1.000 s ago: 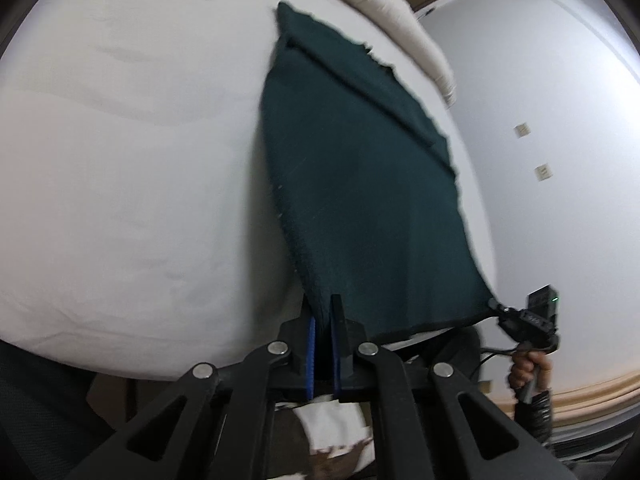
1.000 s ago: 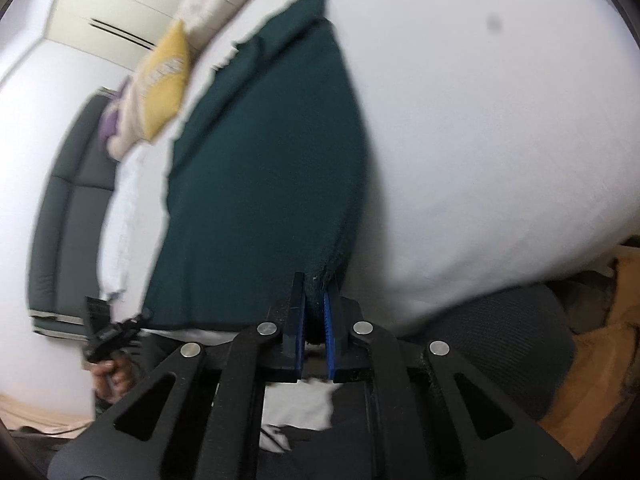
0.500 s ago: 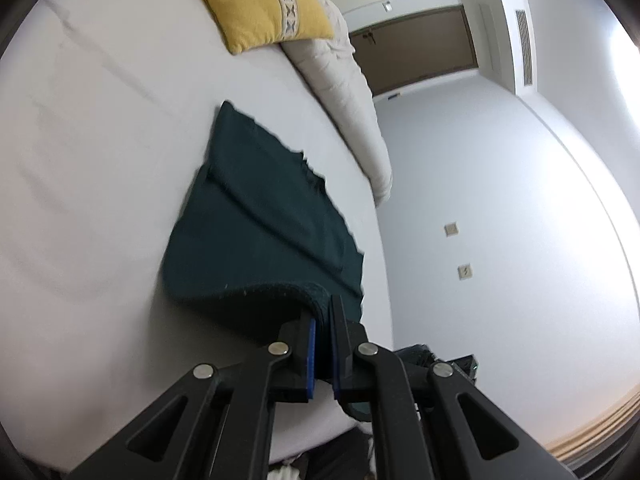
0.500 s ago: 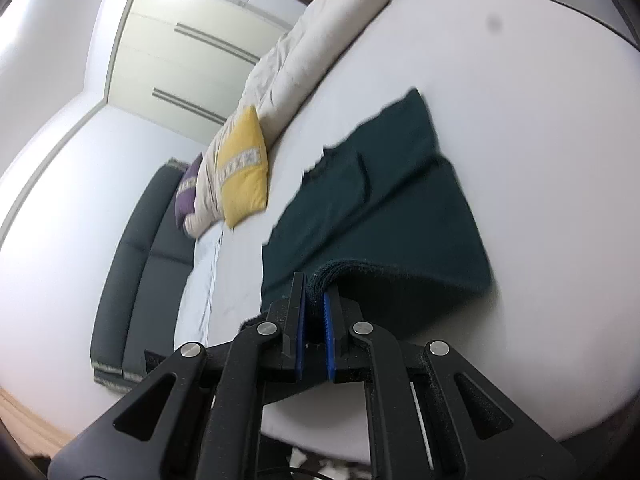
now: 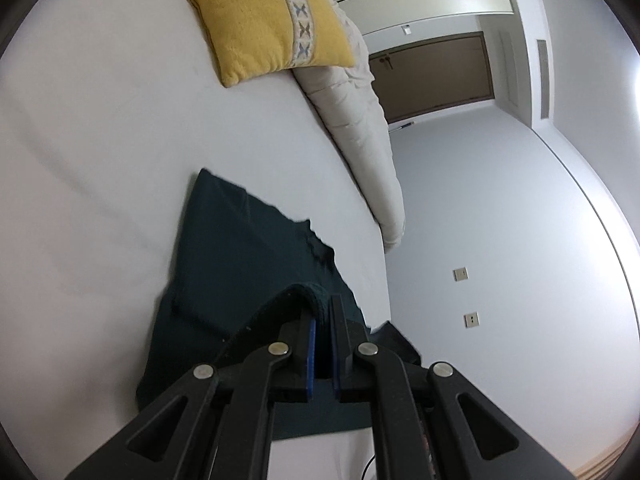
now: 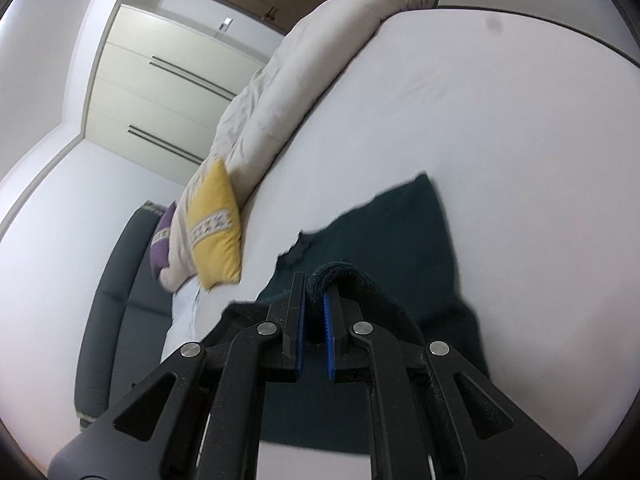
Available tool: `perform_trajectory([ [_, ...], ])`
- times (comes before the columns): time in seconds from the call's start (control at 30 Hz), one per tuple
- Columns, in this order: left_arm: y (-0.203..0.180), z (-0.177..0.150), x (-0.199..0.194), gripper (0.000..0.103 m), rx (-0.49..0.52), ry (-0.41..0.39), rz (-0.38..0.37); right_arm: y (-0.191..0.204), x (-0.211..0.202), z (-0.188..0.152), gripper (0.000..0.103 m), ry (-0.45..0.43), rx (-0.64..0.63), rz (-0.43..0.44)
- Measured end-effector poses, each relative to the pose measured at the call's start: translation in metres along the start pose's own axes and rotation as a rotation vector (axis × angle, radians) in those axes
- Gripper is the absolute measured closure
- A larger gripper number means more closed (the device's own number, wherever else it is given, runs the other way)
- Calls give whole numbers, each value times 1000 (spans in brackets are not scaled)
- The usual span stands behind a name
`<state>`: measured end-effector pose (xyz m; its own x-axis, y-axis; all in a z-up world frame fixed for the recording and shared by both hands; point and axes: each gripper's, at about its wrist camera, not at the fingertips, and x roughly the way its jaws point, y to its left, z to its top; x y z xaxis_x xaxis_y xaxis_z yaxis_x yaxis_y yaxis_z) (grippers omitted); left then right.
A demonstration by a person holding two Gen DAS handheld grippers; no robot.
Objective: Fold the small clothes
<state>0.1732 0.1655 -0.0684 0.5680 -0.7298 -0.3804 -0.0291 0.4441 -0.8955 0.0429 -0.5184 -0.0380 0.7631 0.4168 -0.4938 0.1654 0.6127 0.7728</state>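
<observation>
- The dark green cloth lies on the white bed, its far part flat on the sheet, near the bed's side edge.
- The left gripper is pinched tight on a raised, rolled edge of the cloth.
- The right gripper is likewise clamped on a lifted fold of the cloth.
- A yellow cushion and a cream duvet sit farther up the bed; the cloth's nearest edge looks blurred.
</observation>
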Motion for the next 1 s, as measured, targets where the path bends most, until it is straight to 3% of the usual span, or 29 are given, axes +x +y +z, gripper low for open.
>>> perform_trajectory([
  [0.37,12,61,83,97,27,-6,102,-27,103,47,97,-18,47,-101],
  [0.53,29,89,120,97,33,-2,183,-46,141,61,97,-22,82,-150],
  [0.77,54,101,162,96,6,28,277,-70,189,78,97,-23,129,-207],
  [0.9,69,103,169,94,-31,29,271,-84,205,82,96,-16,163,-183],
  [0.97,70,104,168,89,-43,38,257,-87,211,84,95,-18,169,-170],
  [1.0,70,105,168,79,-54,39,242,-87,213,85,95,-16,174,-165],
])
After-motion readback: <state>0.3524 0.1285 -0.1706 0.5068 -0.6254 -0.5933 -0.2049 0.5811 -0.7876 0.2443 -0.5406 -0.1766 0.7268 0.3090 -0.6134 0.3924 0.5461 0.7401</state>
